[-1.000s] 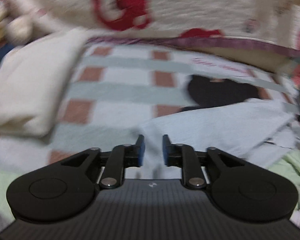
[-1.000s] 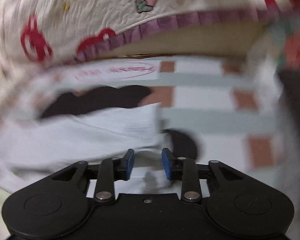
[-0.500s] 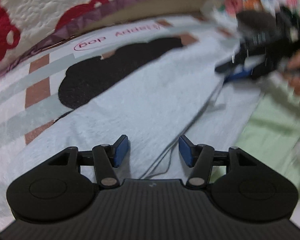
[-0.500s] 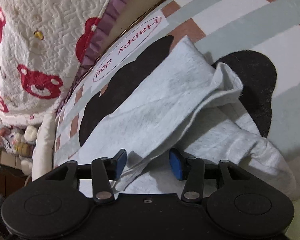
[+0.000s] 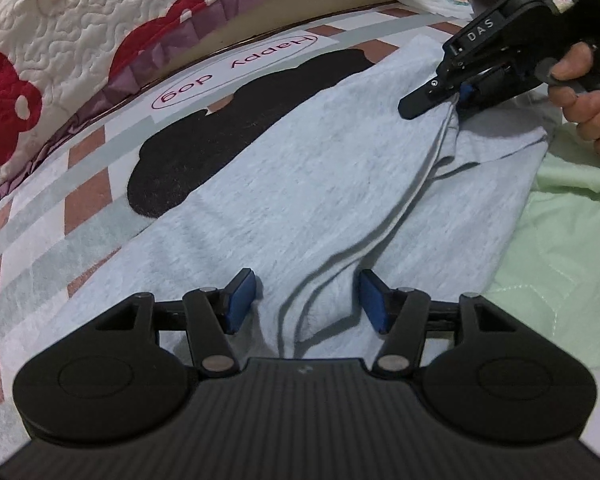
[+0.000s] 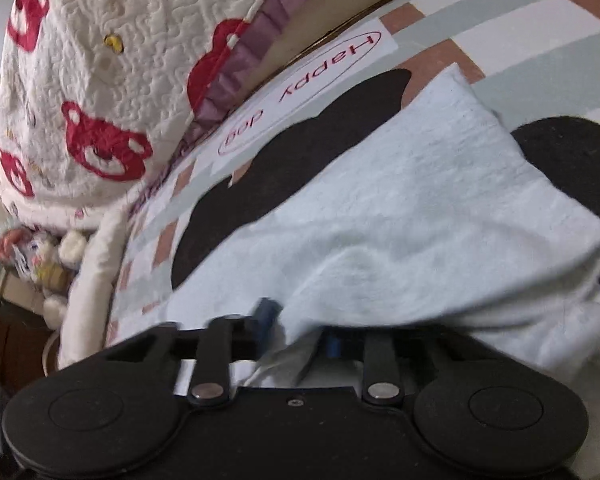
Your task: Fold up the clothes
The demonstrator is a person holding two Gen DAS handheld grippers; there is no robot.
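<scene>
The pale grey garment (image 5: 300, 184) lies spread on the checked bed cover (image 5: 80, 208), partly over the black dog shape (image 5: 204, 160) printed there, with a doubled layer running as a long ridge from just ahead of the left tongs (image 5: 308, 300) away to the right tongs (image 5: 456, 98). The left tongs stand released, their blue pads wide apart on either side of that ridge and low over the cloth, gripping nothing. The right tongs, held in a hand (image 5: 584, 96) ahead and to the right of the left pair, are clenched on a gathered edge of the garment, which bunches into a small pucker at their tips; from their own camera the cloth drapes over the far pad, so the pinch itself is partly hidden. The fabric looks like thin knit jersey: light, limp, and not at all slippery, the sort that sags and wrinkles wherever it is not held taut and keeps no crease by itself. I would judge the best hold to be on a hem or a doubled edge, taking both layers at once, since a pinch in the middle would only raise a peak. To the right of the left tongs a pale green quilted cloth (image 5: 560, 248) lies under the garment's edge.
</scene>
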